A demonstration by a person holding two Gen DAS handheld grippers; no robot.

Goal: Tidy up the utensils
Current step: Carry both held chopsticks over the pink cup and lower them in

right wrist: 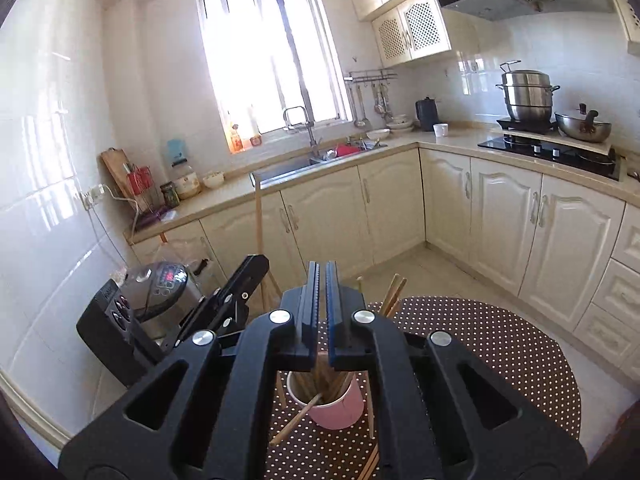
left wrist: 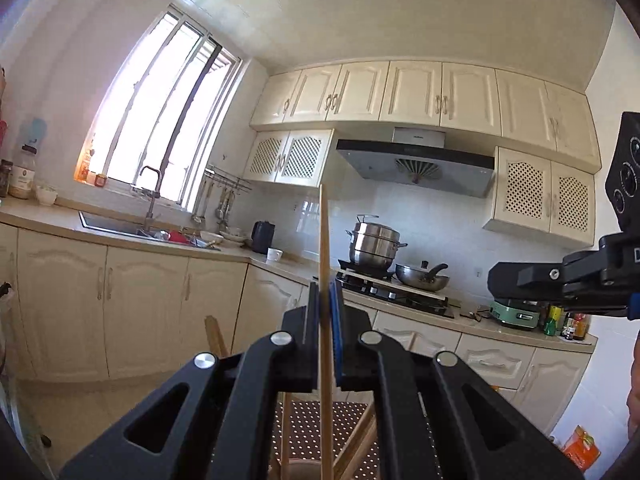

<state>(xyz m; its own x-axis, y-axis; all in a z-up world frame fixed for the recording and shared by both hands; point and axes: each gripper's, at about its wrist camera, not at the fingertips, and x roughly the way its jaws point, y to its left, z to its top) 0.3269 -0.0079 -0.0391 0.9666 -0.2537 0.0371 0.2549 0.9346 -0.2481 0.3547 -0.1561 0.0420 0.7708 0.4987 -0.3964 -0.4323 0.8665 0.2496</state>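
My left gripper is shut on a wooden chopstick that stands upright between its pads, its lower end reaching down toward the cup's rim. In the right wrist view that chopstick rises above the left gripper at the left. My right gripper is shut and empty, above a pink cup holding several wooden chopsticks. More chopsticks lean on or lie beside the cup on the brown dotted table. The right gripper also shows at the right edge of the left wrist view.
A rice cooker stands left of the table. Kitchen cabinets, a sink and a stove with a steel pot and a wok line the far walls. An orange bag lies on the floor.
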